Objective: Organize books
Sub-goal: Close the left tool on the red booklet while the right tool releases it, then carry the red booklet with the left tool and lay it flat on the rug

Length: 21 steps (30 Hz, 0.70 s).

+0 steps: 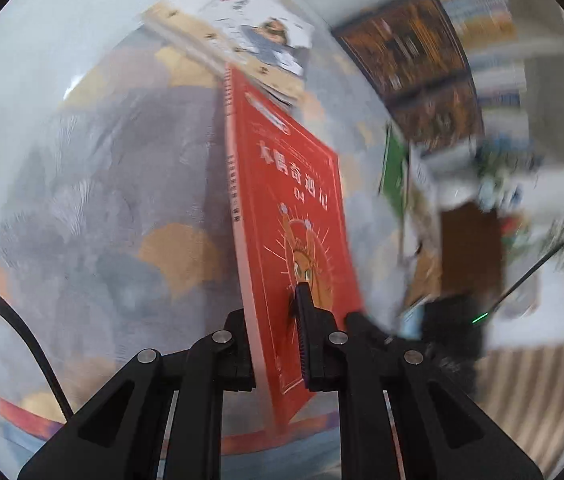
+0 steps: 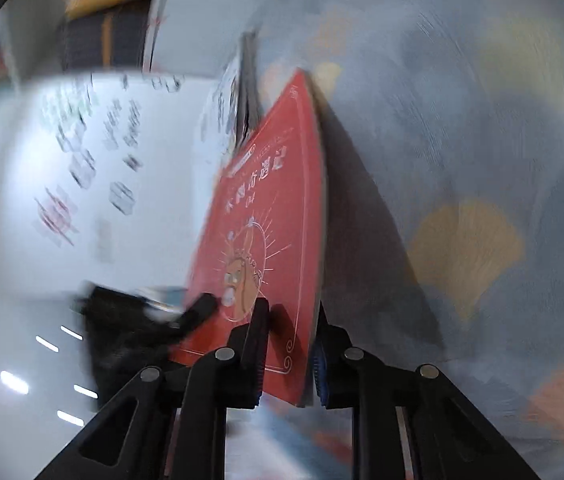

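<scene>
A red book with a gold-lined cover drawing stands on edge over a patterned rug. My left gripper is shut on its lower part, one finger on the cover and one behind the spine side. In the right wrist view the same red book sits between the fingers of my right gripper, which is shut on its bottom edge. The left gripper's finger shows as a black blur pressing on the cover. The right gripper appears blurred at the book's far side in the left wrist view.
A pale illustrated book lies beyond the red one, with a dark brown book and a green book to the right. The grey-blue rug with tan fan shapes lies below. A white printed surface stands at the left.
</scene>
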Tool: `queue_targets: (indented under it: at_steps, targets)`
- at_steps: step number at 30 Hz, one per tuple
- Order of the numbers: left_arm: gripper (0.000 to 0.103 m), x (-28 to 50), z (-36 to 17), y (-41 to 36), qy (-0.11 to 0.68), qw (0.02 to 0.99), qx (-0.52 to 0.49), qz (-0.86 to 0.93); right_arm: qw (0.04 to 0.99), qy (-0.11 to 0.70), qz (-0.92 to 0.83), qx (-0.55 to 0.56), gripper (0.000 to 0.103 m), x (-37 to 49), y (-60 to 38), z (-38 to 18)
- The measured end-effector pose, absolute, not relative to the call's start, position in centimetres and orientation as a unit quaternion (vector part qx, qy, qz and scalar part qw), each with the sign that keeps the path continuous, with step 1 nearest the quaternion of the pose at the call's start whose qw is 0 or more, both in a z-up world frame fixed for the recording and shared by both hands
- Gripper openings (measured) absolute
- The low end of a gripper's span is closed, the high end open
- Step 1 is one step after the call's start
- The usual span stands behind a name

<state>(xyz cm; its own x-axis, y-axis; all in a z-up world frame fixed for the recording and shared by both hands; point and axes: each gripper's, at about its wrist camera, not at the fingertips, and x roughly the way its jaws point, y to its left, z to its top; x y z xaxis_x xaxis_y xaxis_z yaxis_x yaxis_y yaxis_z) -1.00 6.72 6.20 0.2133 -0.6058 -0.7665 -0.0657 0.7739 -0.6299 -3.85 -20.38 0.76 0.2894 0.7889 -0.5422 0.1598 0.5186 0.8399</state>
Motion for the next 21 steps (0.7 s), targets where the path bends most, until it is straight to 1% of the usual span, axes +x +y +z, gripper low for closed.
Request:
queue_targets:
  at_steps: [1,3,5,7,10,15,21]
  targets:
    - [0.012,-1.3,6.7,5.9,0.598,0.741,-0.239,-0.189,0.703,0.552,0.232,0.385,0.019,-3.8,-19.7,1.9]
    - [0.012,-1.6,7.5,4.8,0.592,0.757,-0.193,-0.197,0.751,0.548,0.23,0.286,0.019,-4.2,-18.1,4.5]
    - [0.012,-1.8,8.2,4.4,0.583,0.766,-0.172,-0.209,0.785,0.536,0.229,0.209,0.019,-4.8,-16.7,6.5]
    - [0.013,-2.0,8.9,4.3,0.571,0.773,-0.16,-0.226,0.805,0.521,0.235,0.159,0.019,-5.5,-15.9,8.3]
    - [0.014,-1.9,9.9,4.6,0.558,0.767,-0.181,-0.262,0.817,0.503,0.247,0.14,0.02,-6.4,-16.5,10.4]
    - [0.014,-0.4,11.5,4.6,0.532,0.771,-0.203,-0.284,0.839,0.477,0.245,0.094,0.021,-5.3,-16.6,13.4]
    - [0.014,5.0,12.6,6.8,0.501,0.793,-0.224,-0.265,0.851,0.451,0.254,0.091,0.021,1.0,-15.2,14.3]
